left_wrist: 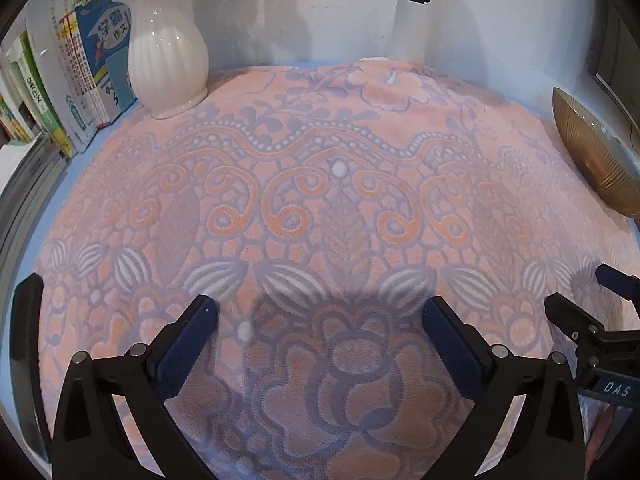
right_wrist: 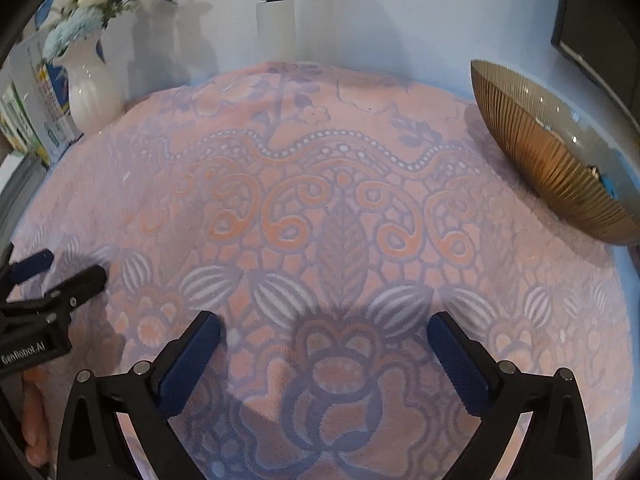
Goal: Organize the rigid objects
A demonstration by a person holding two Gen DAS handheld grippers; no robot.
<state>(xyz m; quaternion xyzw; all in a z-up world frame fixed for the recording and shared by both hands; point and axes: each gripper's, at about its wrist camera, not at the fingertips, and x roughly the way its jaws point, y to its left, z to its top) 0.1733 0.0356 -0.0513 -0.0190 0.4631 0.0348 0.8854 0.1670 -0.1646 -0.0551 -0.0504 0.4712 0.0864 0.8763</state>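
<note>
Left gripper (left_wrist: pixel 320 320) spread wide and empty, marked "GenRobot.AI", right gripper (right_wrist: pixel 324 332) likewise, marked "DAS"

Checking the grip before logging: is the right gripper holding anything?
No: the right gripper stands wide open over the patterned cloth, with only bare fabric between its blue pads.
</note>
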